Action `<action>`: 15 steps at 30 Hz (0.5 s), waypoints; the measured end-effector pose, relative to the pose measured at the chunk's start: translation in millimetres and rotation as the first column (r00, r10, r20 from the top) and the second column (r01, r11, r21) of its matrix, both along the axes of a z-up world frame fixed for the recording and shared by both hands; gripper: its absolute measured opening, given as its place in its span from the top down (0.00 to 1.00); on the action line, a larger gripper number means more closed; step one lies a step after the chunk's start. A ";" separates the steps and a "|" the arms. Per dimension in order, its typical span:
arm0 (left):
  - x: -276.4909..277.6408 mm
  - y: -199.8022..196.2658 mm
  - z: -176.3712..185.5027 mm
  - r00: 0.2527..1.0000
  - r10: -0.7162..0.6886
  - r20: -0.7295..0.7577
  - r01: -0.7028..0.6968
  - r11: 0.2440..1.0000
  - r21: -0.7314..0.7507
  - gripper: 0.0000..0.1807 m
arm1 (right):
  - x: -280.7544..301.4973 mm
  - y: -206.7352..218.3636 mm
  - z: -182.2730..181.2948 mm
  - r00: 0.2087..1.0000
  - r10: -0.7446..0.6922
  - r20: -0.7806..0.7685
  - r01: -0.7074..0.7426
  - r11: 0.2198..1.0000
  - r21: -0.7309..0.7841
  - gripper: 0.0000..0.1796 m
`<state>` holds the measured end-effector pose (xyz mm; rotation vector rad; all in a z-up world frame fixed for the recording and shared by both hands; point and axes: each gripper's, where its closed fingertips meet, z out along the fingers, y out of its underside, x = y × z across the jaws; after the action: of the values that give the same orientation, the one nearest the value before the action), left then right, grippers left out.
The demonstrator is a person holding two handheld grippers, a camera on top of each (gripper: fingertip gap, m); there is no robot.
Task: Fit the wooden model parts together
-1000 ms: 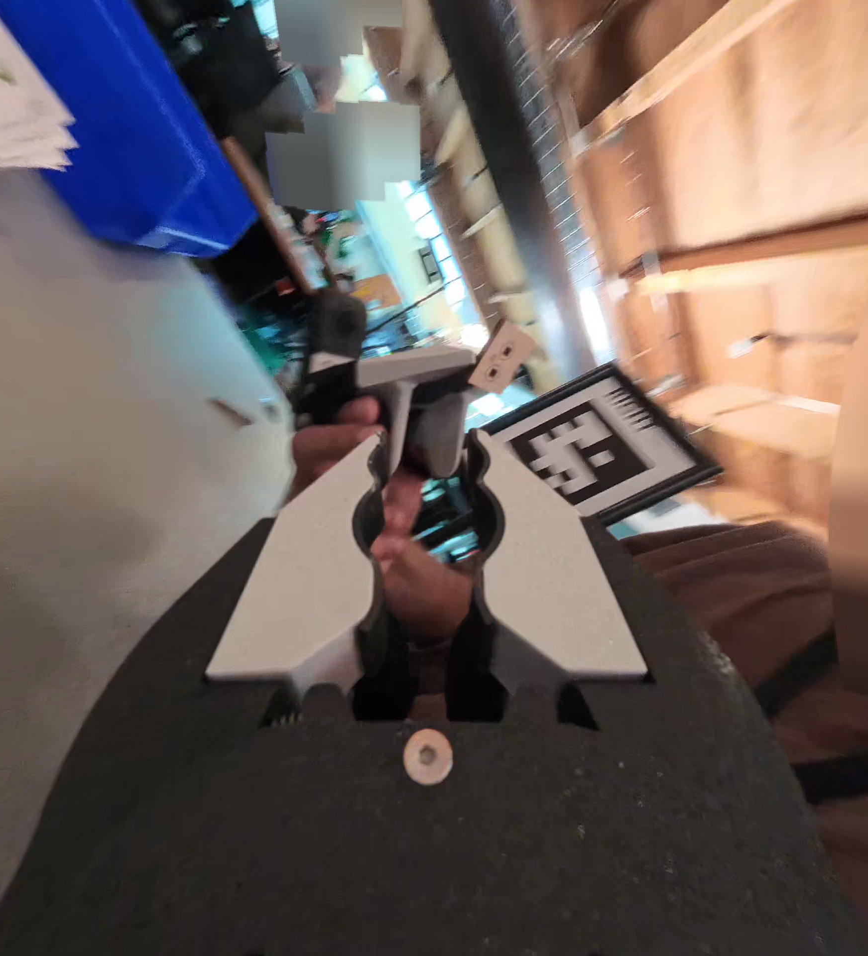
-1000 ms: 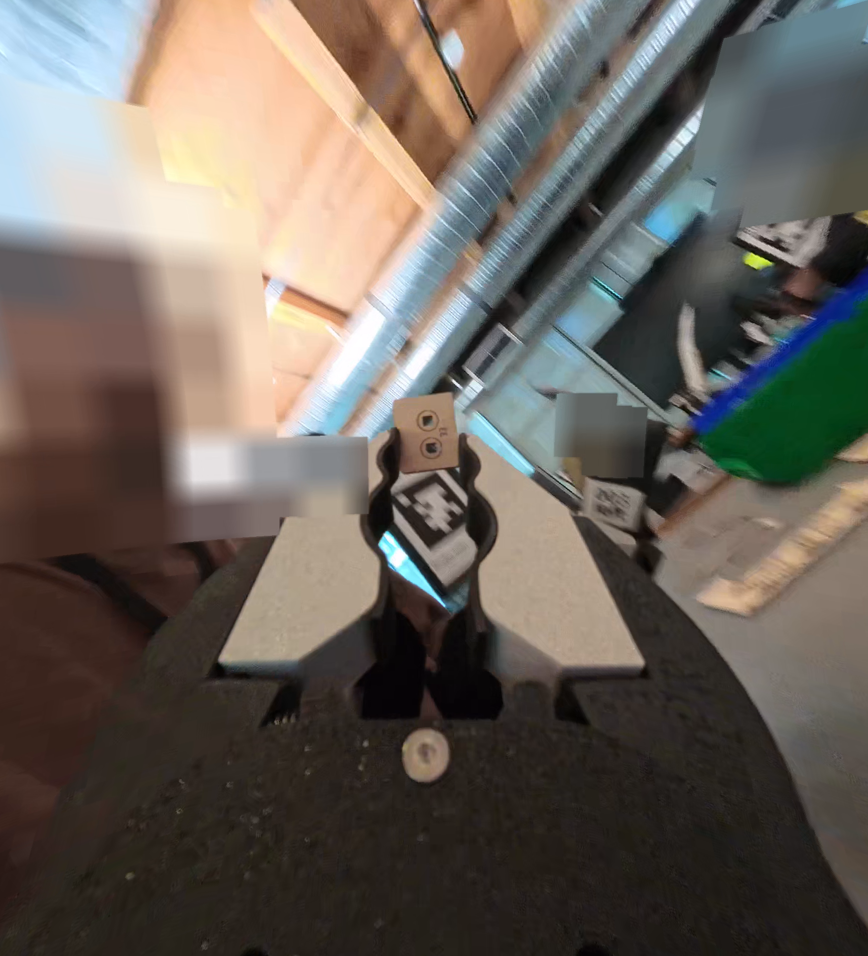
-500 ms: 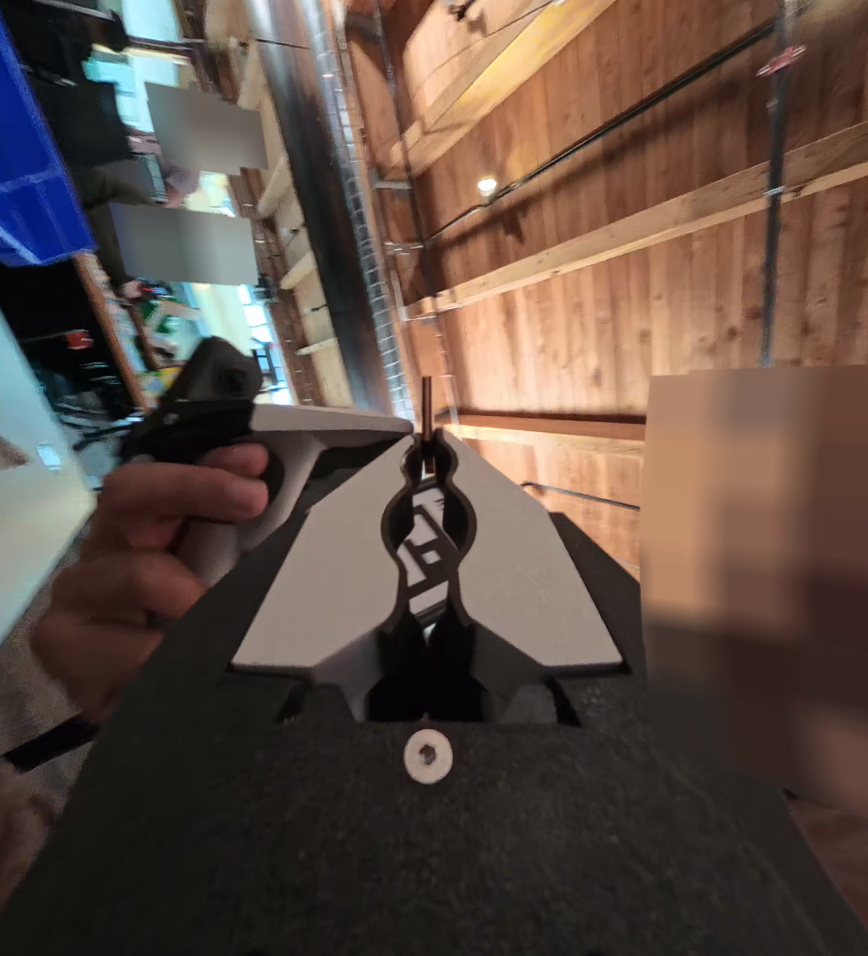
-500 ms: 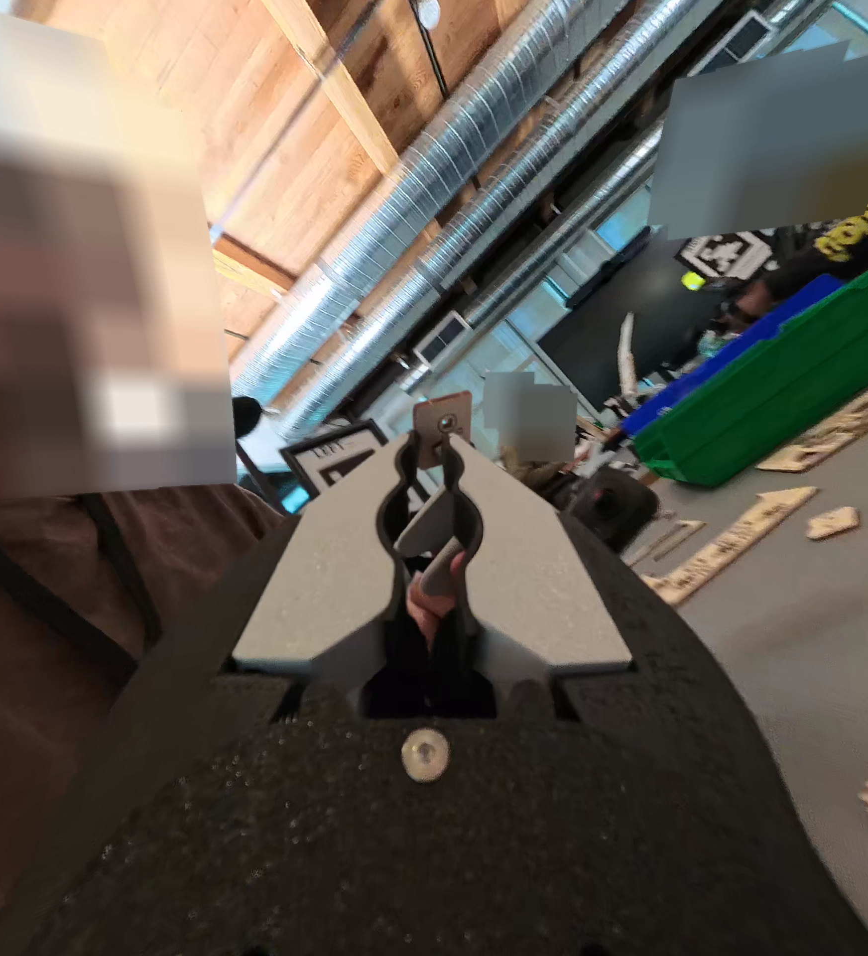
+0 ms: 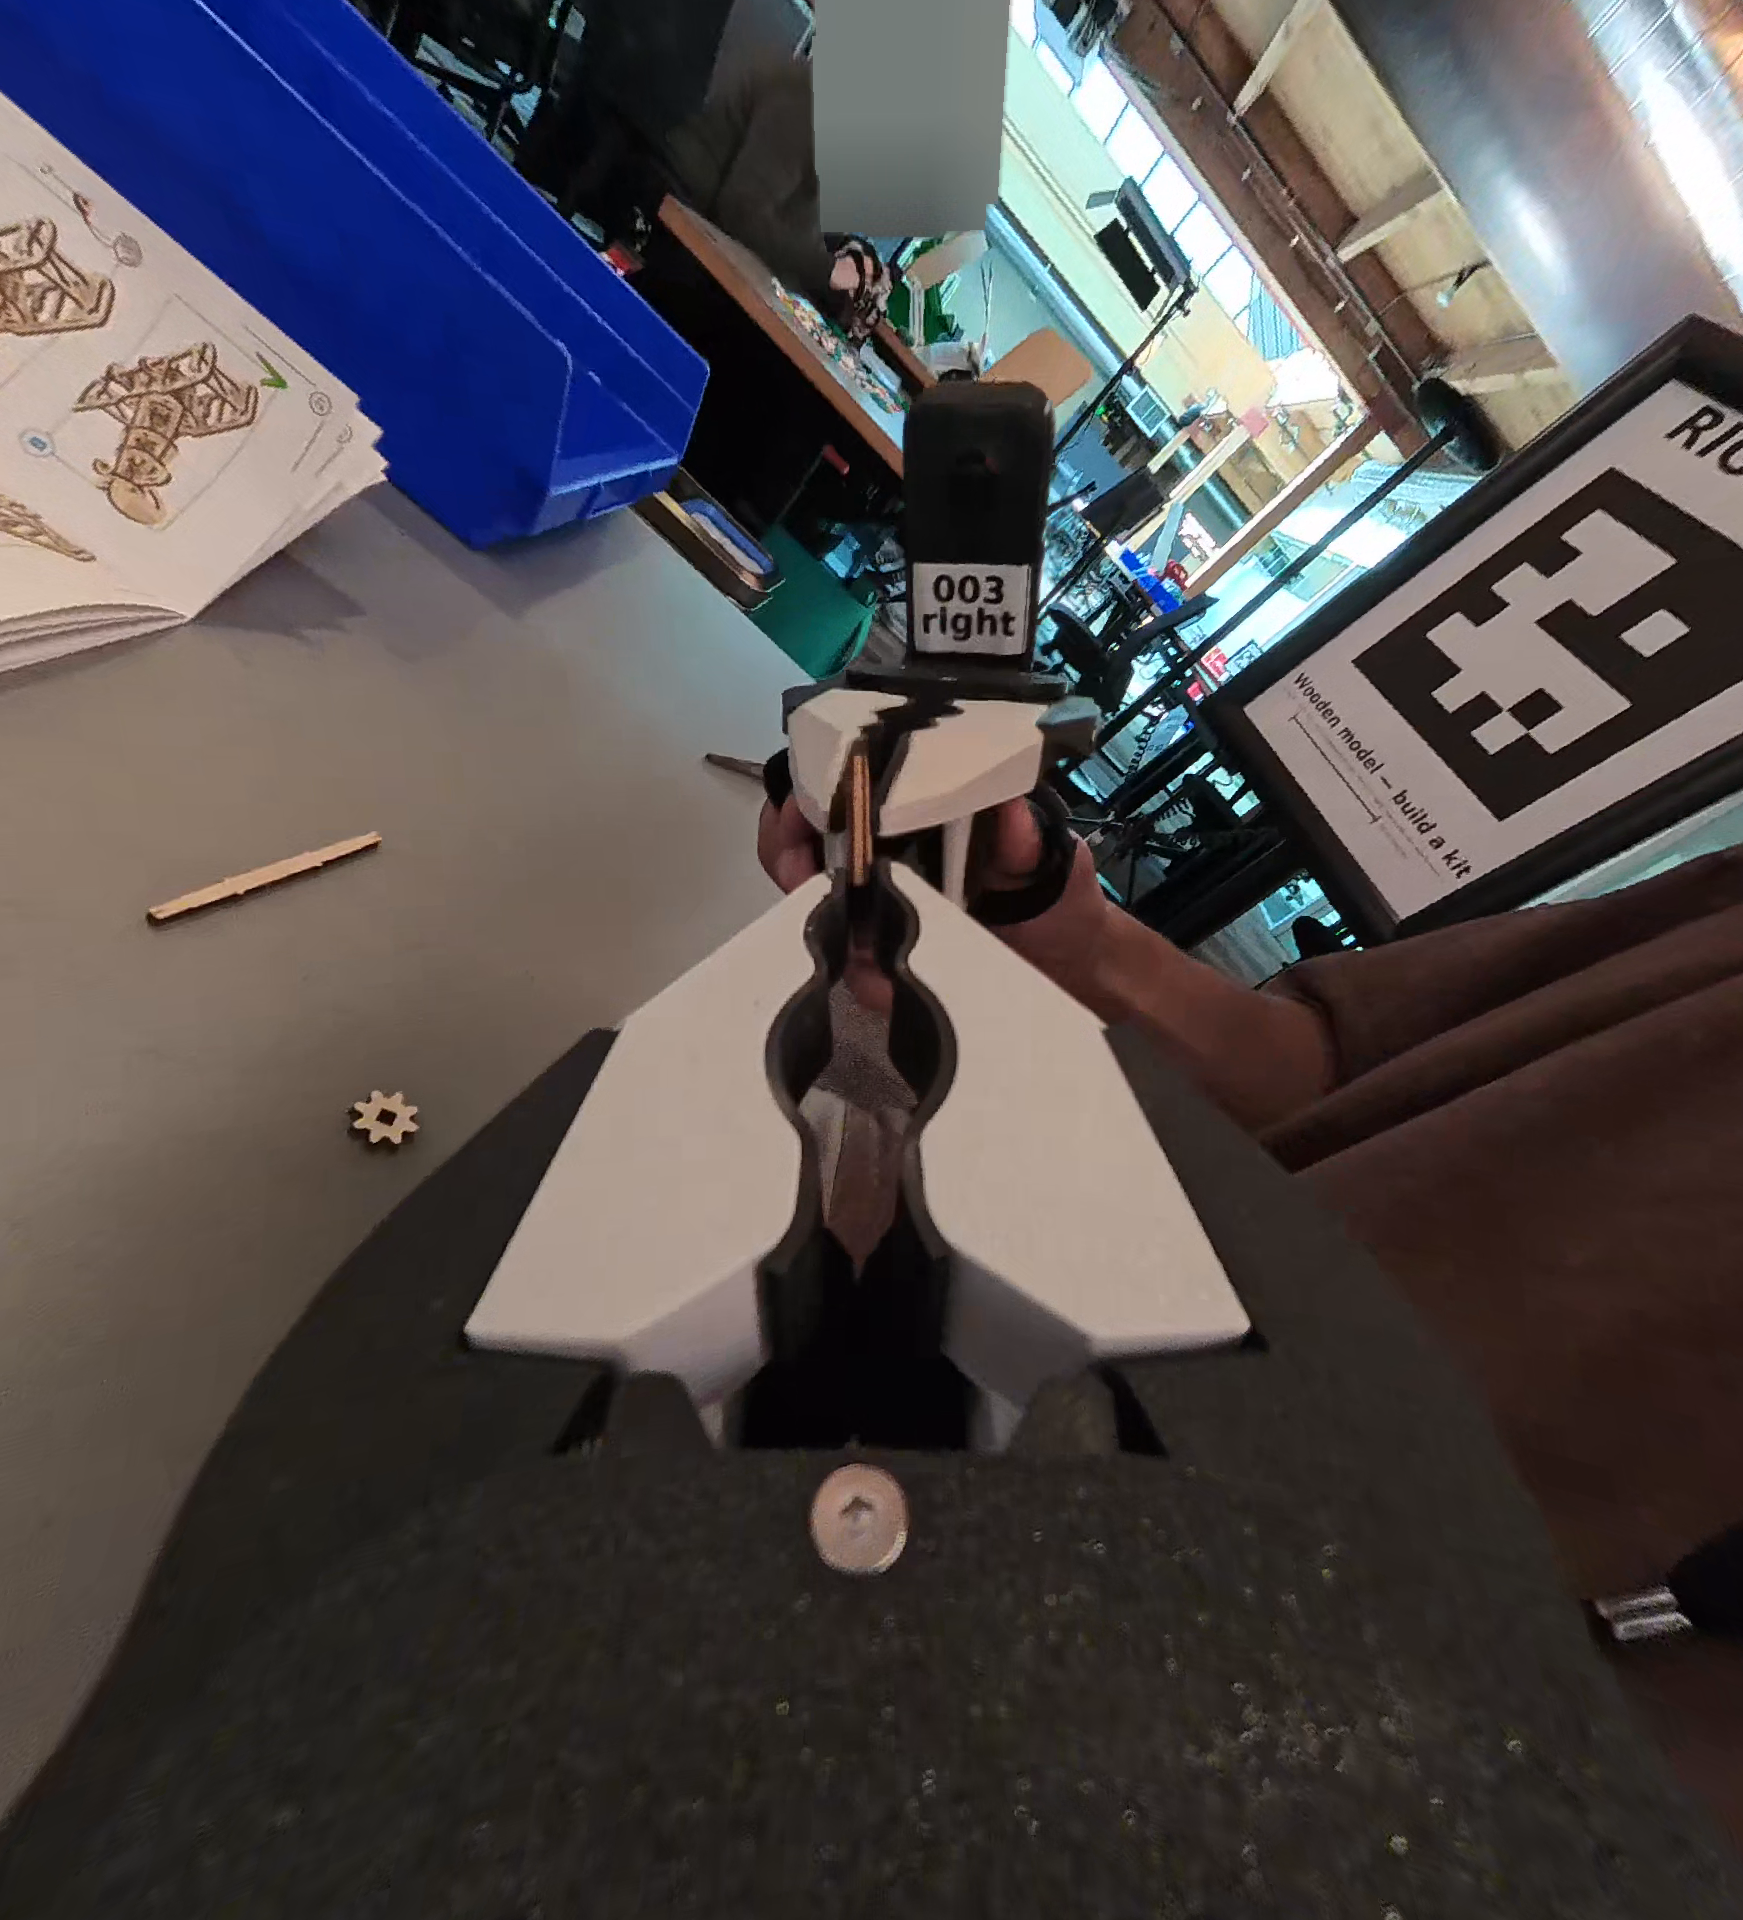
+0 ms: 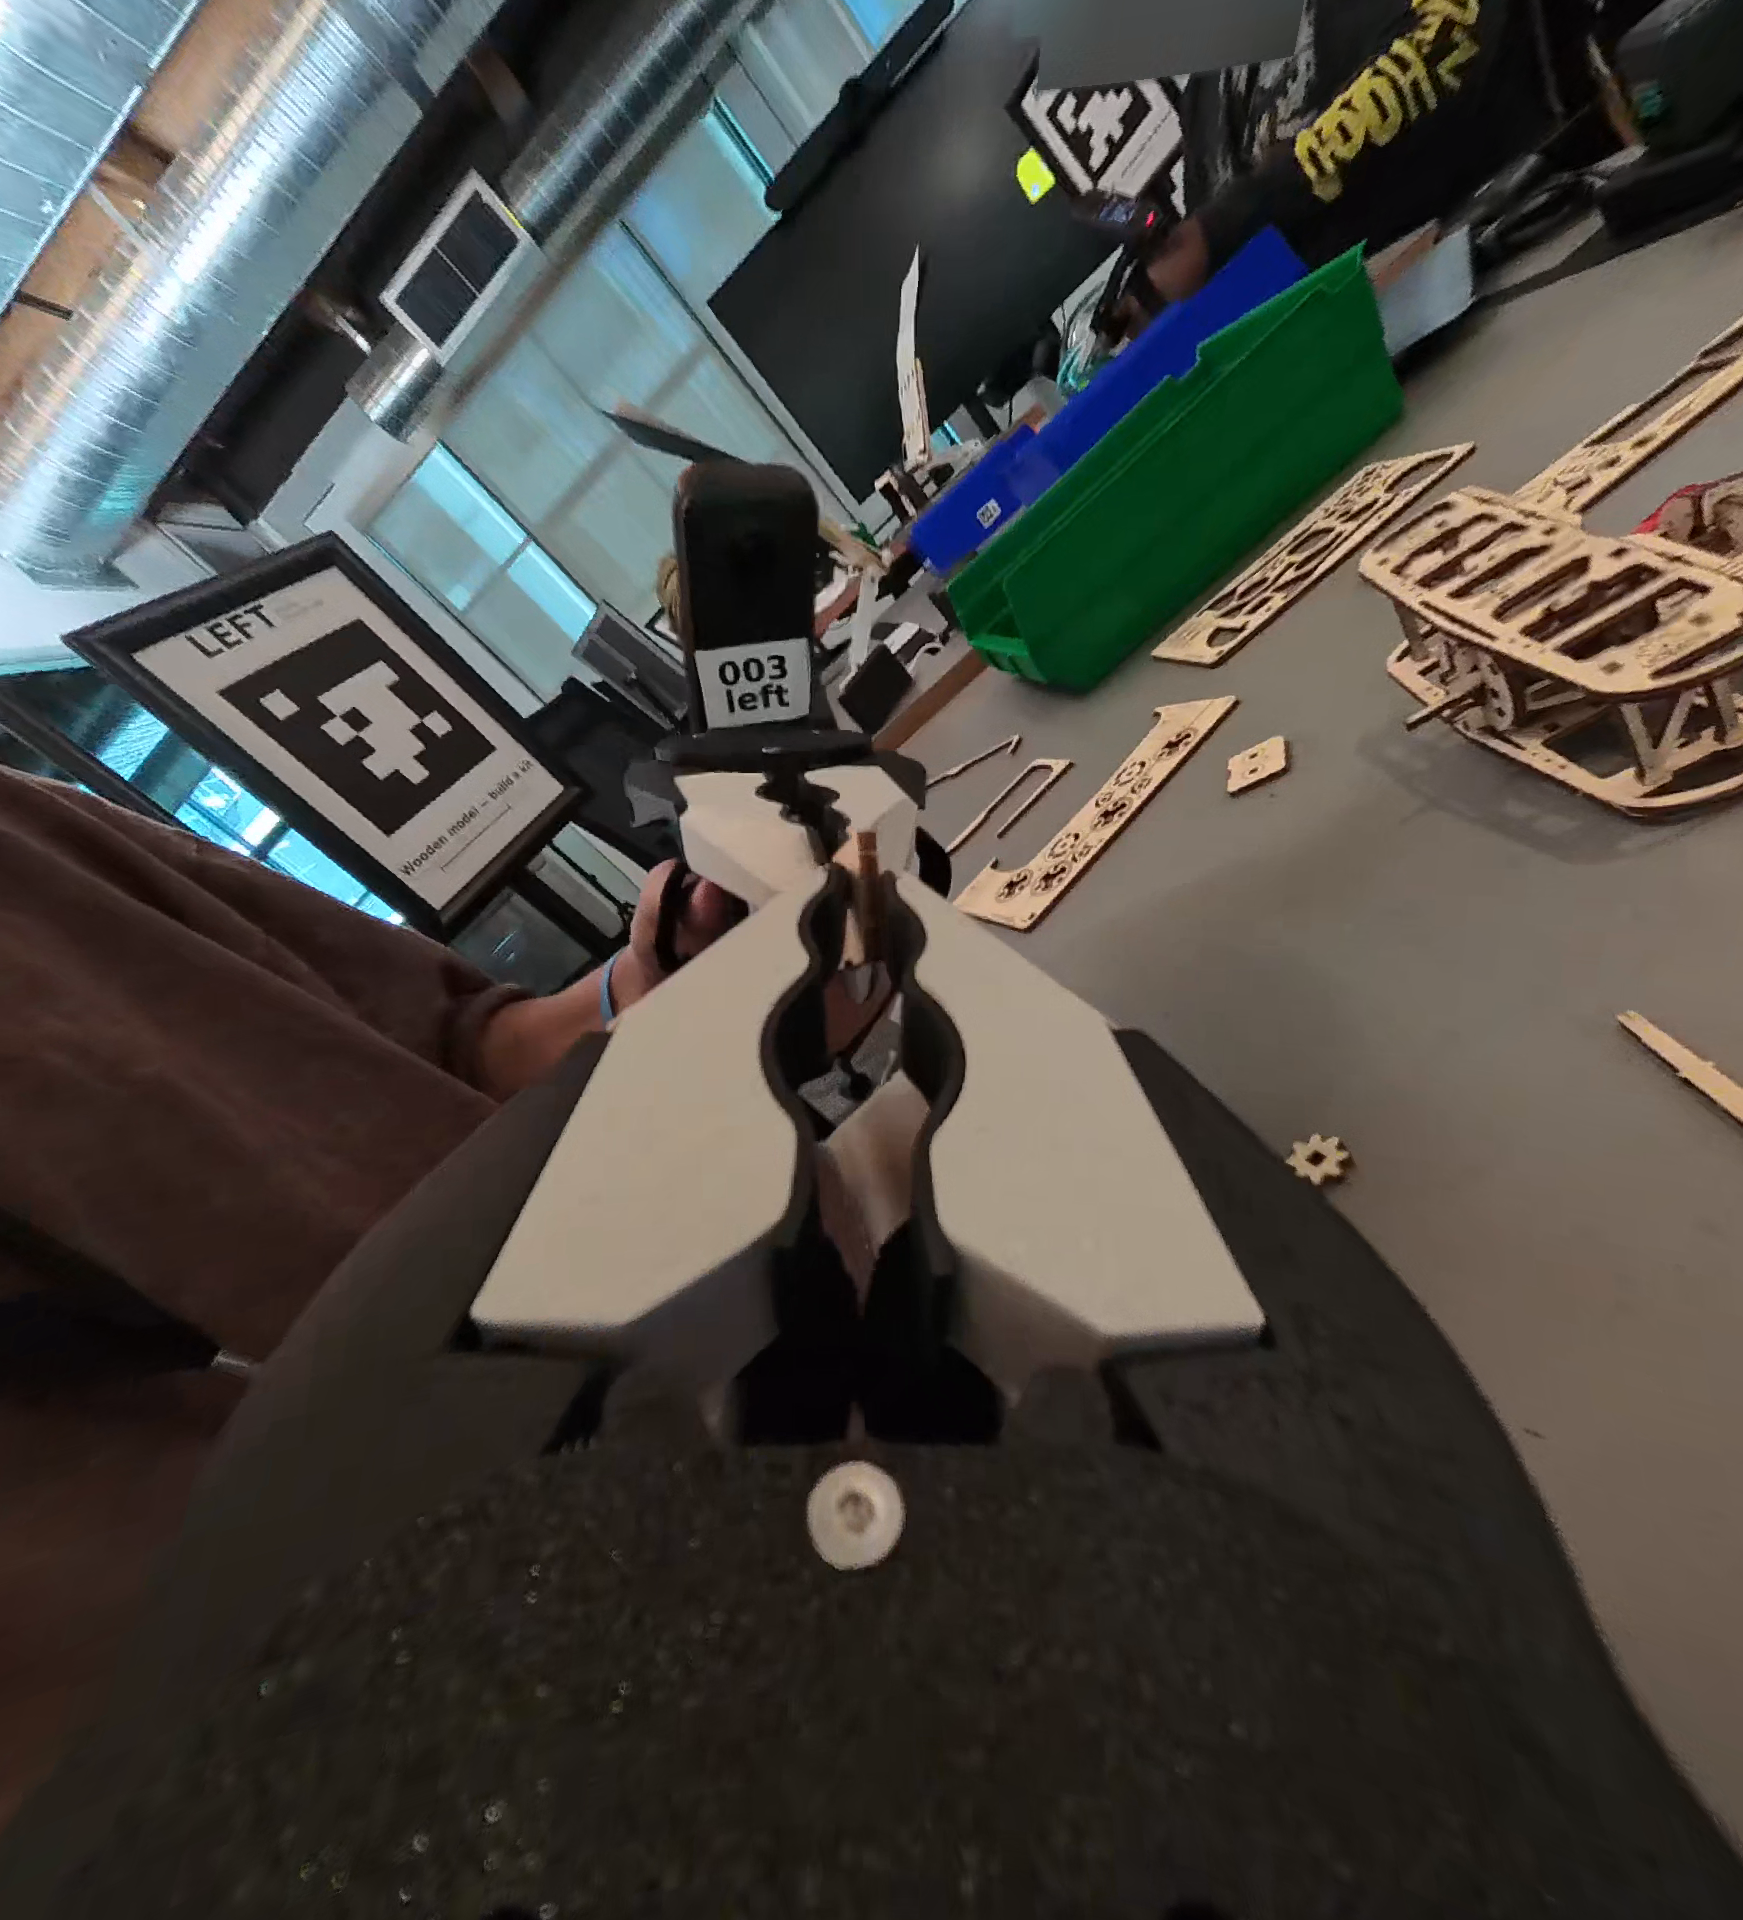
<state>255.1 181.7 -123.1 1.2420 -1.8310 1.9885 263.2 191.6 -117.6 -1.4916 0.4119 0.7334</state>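
My left gripper (image 5: 859,902) and right gripper (image 6: 862,896) face each other tip to tip above the grey table (image 5: 223,1039). A small thin wooden piece (image 5: 858,821), seen edge-on, spans between them. One end sits in the right gripper's closed jaws and the other in my left gripper's closed tips. It also shows in the right wrist view (image 6: 865,878). I cannot tell whether it is one part or two pressed together. The other gripper shows in each view, the right one (image 5: 914,753) and the left one (image 6: 784,821).
A wooden stick (image 5: 264,878), a small gear (image 5: 384,1120), an instruction booklet (image 5: 67,416) and a blue bin (image 5: 379,260) lie to the left. A partly built wooden model (image 6: 1594,665), flat part sheets (image 6: 1095,810) and a green bin (image 6: 1189,520) show in the right wrist view. My two grippers' fingertips are within a few centimetres of each other. Both grippers' tips are roughly 15 cm from the small gear (image 5: 384,1120). The right camera catches it too, in the right wrist view (image 6: 1313,1154).
Both views have swung down from the ceiling to the table. The grippers have come together tip to tip, and the small wooden piece has turned edge-on between them.
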 end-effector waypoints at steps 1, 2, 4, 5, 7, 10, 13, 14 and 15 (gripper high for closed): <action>1.0 -0.5 -2.5 1.000 0.007 -0.001 -0.007 1.000 0.015 1.00 | 0.9 -0.6 -3.1 1.000 0.001 -0.007 -0.001 1.000 -0.018 0.97; 2.1 -0.8 -5.6 1.000 0.015 -0.007 -0.015 1.000 0.026 1.00 | 1.8 -1.0 -6.5 1.000 -0.005 -0.003 0.005 0.999 -0.038 0.97; 2.7 -2.5 -8.9 1.000 0.015 -0.018 -0.015 1.000 0.020 1.00 | 2.5 -2.7 -10.3 0.999 -0.017 0.033 0.019 0.998 -0.065 0.97; 3.1 -3.4 -10.6 1.000 0.013 -0.028 -0.013 1.000 0.012 1.00 | 2.8 -3.7 -12.4 0.998 -0.021 0.056 0.025 0.997 -0.078 0.97; 3.9 -5.3 -16.2 0.999 0.003 -0.036 -0.003 1.000 0.007 1.00 | 4.0 -6.1 -19.4 0.996 -0.015 0.087 0.024 0.993 -0.114 0.97; 6.4 -7.3 -39.8 0.997 -0.011 -0.076 0.014 0.999 0.029 0.99 | 7.0 -9.0 -45.1 0.986 0.023 0.166 0.017 0.972 -0.235 0.97; 6.1 -12.4 -66.7 0.989 -0.023 -0.148 0.026 0.999 0.019 1.00 | 7.9 -14.9 -73.6 0.966 0.093 0.239 -0.002 0.935 -0.354 0.96; 5.9 -15.0 -75.5 0.985 -0.021 -0.170 0.026 0.999 0.025 1.00 | 7.7 -17.6 -82.8 0.959 0.117 0.259 -0.008 0.923 -0.386 0.96; 6.1 -17.3 -82.7 0.980 -0.018 -0.197 0.027 0.999 0.042 0.99 | 7.8 -20.4 -90.0 0.955 0.135 0.266 -0.016 0.914 -0.406 0.96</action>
<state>261.2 164.4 -205.8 1.3700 -1.7934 1.7520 271.1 171.2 -207.6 -1.9817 0.2903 0.4942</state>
